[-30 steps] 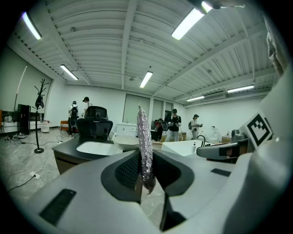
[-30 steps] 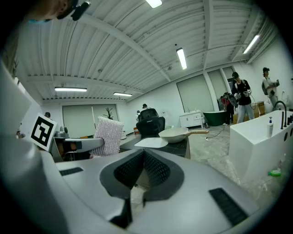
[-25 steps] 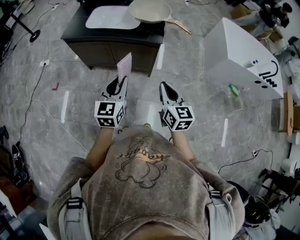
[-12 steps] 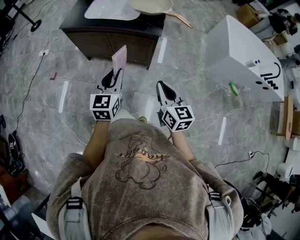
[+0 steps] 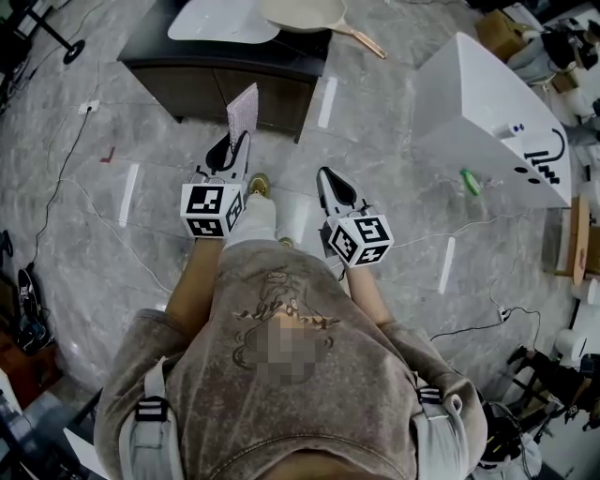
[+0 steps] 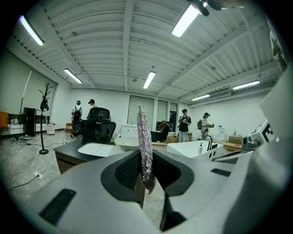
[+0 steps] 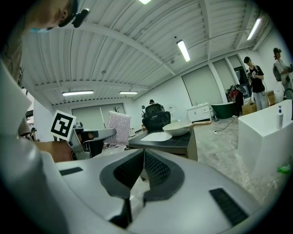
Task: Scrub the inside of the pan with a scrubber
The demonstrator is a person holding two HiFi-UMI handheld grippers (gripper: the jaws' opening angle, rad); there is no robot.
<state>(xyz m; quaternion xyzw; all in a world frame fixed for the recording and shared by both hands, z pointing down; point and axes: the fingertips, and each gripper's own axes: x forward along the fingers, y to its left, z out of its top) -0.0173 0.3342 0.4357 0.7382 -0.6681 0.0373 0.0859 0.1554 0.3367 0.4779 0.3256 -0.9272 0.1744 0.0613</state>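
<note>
A cream pan (image 5: pixel 305 13) with a wooden handle rests on a dark low table (image 5: pixel 225 56) at the top of the head view; it also shows as the pan (image 7: pixel 183 127) in the right gripper view. My left gripper (image 5: pixel 237 142) is shut on a flat silvery scrubber (image 5: pixel 243 111), held upright in front of the table; the scrubber (image 6: pixel 144 146) stands edge-on between the jaws. The right gripper (image 5: pixel 326 175) is shut and holds nothing, level with the left one and apart from it. Both hang over the floor, short of the table.
A white cutting board (image 5: pixel 223 21) lies on the table left of the pan. A white sink unit (image 5: pixel 487 112) stands to the right, with a green thing (image 5: pixel 468 180) on the floor beside it. Cables cross the grey marble floor. People stand far off across the room.
The view has shifted slightly toward the table. A shoe now shows between the grippers as the person steps forward. Both grippers keep their grip and spacing.
</note>
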